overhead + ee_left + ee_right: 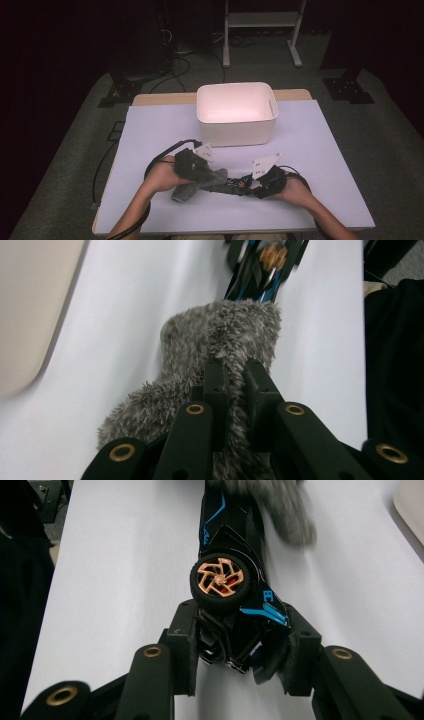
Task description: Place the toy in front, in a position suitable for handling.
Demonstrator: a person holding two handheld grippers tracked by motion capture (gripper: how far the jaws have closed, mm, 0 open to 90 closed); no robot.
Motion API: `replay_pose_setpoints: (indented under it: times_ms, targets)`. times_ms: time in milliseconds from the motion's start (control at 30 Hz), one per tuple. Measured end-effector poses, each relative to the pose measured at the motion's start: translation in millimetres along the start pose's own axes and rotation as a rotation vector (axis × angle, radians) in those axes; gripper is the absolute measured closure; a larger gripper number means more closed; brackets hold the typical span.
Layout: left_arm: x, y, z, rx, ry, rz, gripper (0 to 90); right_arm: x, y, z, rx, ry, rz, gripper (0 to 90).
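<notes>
Tongs first: the left tongs point(232, 377) are clamped on a grey fluffy cloth point(220, 340), and the right tongs point(240, 650) are clamped on the rear of a black toy car point(232, 545) with copper wheels. Car and cloth lie together on the white tabletop point(310, 150), between both hands, the cloth over the car's front. The white bin point(236, 112) behind looks empty, so I judge that wiping or wrapping is in progress and the putting away is left.

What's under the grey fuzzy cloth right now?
The grey fuzzy cloth, pinched in the left claw, drapes over one end of the black toy car, held by the right claw. How far the car runs under it is covered.
</notes>
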State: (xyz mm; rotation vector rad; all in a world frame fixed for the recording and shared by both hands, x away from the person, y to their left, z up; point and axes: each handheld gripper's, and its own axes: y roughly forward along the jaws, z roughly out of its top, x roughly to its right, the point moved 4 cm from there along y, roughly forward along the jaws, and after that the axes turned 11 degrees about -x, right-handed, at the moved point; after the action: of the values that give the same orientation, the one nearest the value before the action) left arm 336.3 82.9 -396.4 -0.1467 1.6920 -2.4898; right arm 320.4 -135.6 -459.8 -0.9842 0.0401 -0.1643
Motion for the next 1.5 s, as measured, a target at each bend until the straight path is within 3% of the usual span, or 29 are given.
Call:
replay_pose_setpoints:
  times_ms: [133, 267, 367, 433, 667, 733, 867, 967, 1133, 1233, 1367, 1500]
  targets:
    - [-5.4, 1.6, -14.8, 0.018, -0.041, -0.008, 82.5, 2.8, -9.0, -12.1, -0.012, 0.023, 0.002, 57.4]
    - [-2.8, 11.1, -13.3, 0.033, -0.034, -0.033, 82.4, 4.7, -12.9, -17.1, -0.026, 0.049, 0.011, 56.5]
    - [-2.4, 13.9, -10.5, 0.045, -0.032, -0.039, 82.4, 5.3, -13.4, -10.3, -0.053, 0.052, 0.001, 45.7]
    - [-2.7, 15.1, -9.9, 0.057, -0.035, -0.047, 82.5, 3.8, -13.2, 0.4, -0.062, 0.051, 0.018, 44.6]
    - [-0.3, 22.0, -0.8, 0.090, -0.018, -0.080, 82.5, 0.2, 3.3, 38.3, -0.145, -0.027, -0.015, 47.8]
    - [-0.3, 21.5, -0.5, 0.089, -0.017, -0.079, 82.4, 2.0, 6.7, 40.1, -0.176, -0.036, -0.032, 55.1]
    - [-3.6, 17.9, -8.1, 0.133, -0.042, -0.082, 82.5, 5.9, 3.4, 35.5, -0.181, -0.017, -0.012, 55.8]
    - [-6.7, 21.5, -17.0, 0.134, -0.068, -0.101, 82.5, 5.7, 0.6, 32.4, -0.195, -0.020, -0.010, 55.7]
    - [-4.3, 33.4, -10.4, 0.114, -0.049, -0.117, 82.5, 7.5, 3.0, 36.7, -0.245, 0.005, 0.012, 51.4]
    - [-3.5, 36.3, -6.4, 0.114, -0.046, -0.122, 82.5, 4.9, 8.4, 40.9, -0.285, -0.009, 0.007, 51.0]
    - [-3.7, 35.3, -8.0, 0.118, -0.047, -0.124, 82.5, 3.3, 13.5, 46.8, -0.324, -0.034, -0.008, 56.7]
    - [-6.1, 27.4, -14.6, 0.130, -0.067, -0.111, 82.5, 5.6, 15.0, 49.6, -0.291, -0.030, -0.008, 56.9]
